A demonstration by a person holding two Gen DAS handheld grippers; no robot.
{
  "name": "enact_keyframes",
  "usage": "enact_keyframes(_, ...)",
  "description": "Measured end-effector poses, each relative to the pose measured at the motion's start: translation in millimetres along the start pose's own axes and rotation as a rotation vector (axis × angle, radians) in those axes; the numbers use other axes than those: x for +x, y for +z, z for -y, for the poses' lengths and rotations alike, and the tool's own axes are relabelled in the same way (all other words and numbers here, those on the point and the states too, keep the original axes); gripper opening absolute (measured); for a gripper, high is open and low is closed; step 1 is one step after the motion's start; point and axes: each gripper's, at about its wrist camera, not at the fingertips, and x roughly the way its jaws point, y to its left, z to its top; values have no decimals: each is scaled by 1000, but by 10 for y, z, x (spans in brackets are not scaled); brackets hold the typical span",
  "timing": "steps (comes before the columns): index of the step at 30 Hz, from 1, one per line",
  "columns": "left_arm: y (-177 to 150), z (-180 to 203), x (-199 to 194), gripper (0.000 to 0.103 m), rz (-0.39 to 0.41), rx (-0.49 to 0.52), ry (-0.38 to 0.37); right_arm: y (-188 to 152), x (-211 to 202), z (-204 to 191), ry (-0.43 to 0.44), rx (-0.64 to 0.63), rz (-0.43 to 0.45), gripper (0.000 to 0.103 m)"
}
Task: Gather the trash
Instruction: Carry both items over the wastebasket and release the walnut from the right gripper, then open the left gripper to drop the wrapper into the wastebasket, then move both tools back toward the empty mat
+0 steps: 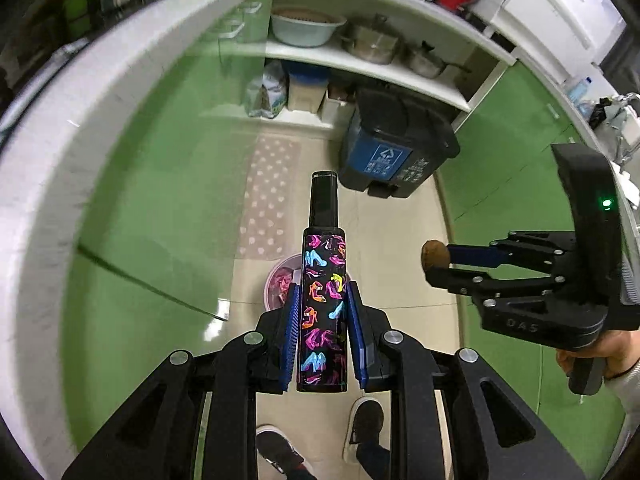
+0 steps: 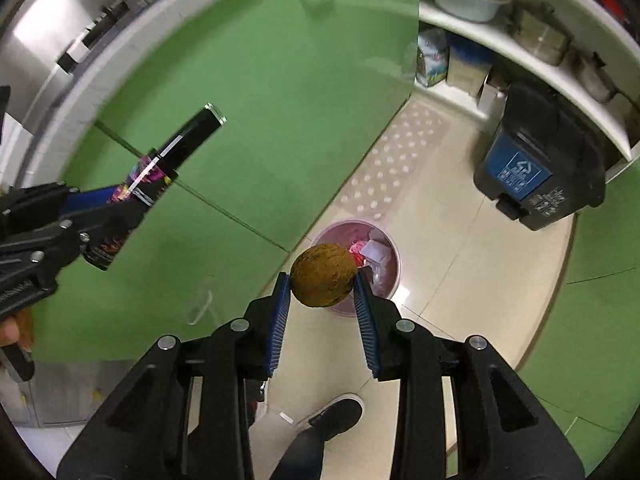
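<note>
My left gripper [image 1: 322, 300] is shut on a tall black bottle [image 1: 324, 280] printed with colourful shoes; its black cap points away from me. The same bottle [image 2: 160, 172] shows at the left of the right wrist view. My right gripper [image 2: 322, 292] is shut on a round brown fruit [image 2: 323, 275], and that fruit [image 1: 434, 255] also appears at the right of the left wrist view. Both grippers point steeply down over a small pink waste bin [image 2: 386, 276] on the floor, which holds paper scraps. The pink bin [image 1: 280, 280] is partly hidden behind the bottle.
A dark pedal bin with a blue recycling label [image 1: 394, 148] stands by white shelves with pots and a basin [image 1: 308, 28]. Green cabinet doors [image 2: 256, 92] curve along the left. A dotted floor mat [image 1: 268, 204] lies beyond the pink bin. The person's shoes [image 1: 366, 428] are below.
</note>
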Motion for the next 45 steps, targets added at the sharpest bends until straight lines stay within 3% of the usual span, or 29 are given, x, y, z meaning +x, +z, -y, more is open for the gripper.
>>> enact_keyframes(11,-17,-263,808,22,-37,16,-34,101,1146,272,1,10,-23,36)
enact_keyframes(12,-8,-284,841,22,-39,21,-35,105,1215,295,-3,11,-24,45)
enact_keyframes(13,1,-291,883,22,-40,26,-34,95,1290,331,-15,17,-21,73)
enact_keyframes(14,10,-297,929,22,-44,33,-31,88,1315,356,-22,24,-14,86)
enact_keyframes(22,29,-228,1187,22,-82,69,-45,-53,1252,628,-86,124,-20,97)
enact_keyframes(36,88,41,1589,24,-142,128,-60,-262,648,880,-106,238,42,97)
enact_keyframes(37,100,55,1595,32,-133,132,-61,-275,629,905,-107,246,44,97)
enact_keyframes(38,111,63,1602,63,-126,135,-55,-278,623,928,-109,253,45,97)
enact_keyframes(39,112,59,1599,84,-106,133,-45,-288,617,958,-110,261,47,97)
enact_keyframes(40,115,47,1578,98,-73,126,-42,-297,608,960,-112,265,47,97)
enact_keyframes(45,107,14,1658,98,-105,96,-16,-318,604,973,-115,269,43,97)
